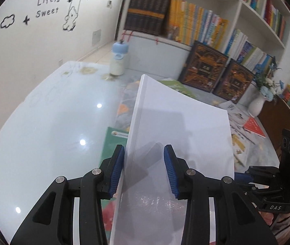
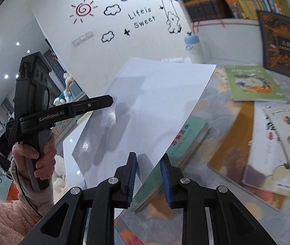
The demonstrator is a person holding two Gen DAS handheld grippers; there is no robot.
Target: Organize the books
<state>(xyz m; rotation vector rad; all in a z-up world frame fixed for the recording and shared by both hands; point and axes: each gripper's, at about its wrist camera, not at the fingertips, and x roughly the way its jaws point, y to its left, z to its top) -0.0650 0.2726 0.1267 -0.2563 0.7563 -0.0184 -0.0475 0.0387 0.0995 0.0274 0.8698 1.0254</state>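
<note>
White book (image 1: 175, 122) (image 2: 155, 102) is aloft over the table (image 1: 53, 122), tilted, plain cover up, spine edge toward the left side. It hangs between the two sets of tongs, above the loose books spread on the table.

Left tongs (image 1: 144, 147) – jaws stand apart with the book's spine edge between them. The left pad (image 1: 117, 171) sits right against the spine; the right pad lies over the cover and throws a shadow on it. Cannot tell whether both pads actually press. In the right wrist view one black finger of these tongs (image 2: 96, 105) lies across the book's far edge, and a hand (image 2: 36, 157) in a pink sleeve grips the handle.

Right tongs (image 2: 149, 154) – jaws a little apart, the book's near corner between them. The left pad is against the cover; a sliver of gap shows between the book's edge and the right pad, so no clamp here.

Under the lifted book:
- teal book (image 2: 187, 140), flat
- green picture book (image 2: 253, 81), flat, farther back
- white illustrated book (image 2: 283, 147) at the right

A bottle with a blue cap (image 1: 118, 61) stands at the far table edge. Two dark ornate volumes (image 1: 204, 67) lean upright against the bookshelf (image 1: 236, 6).
</note>
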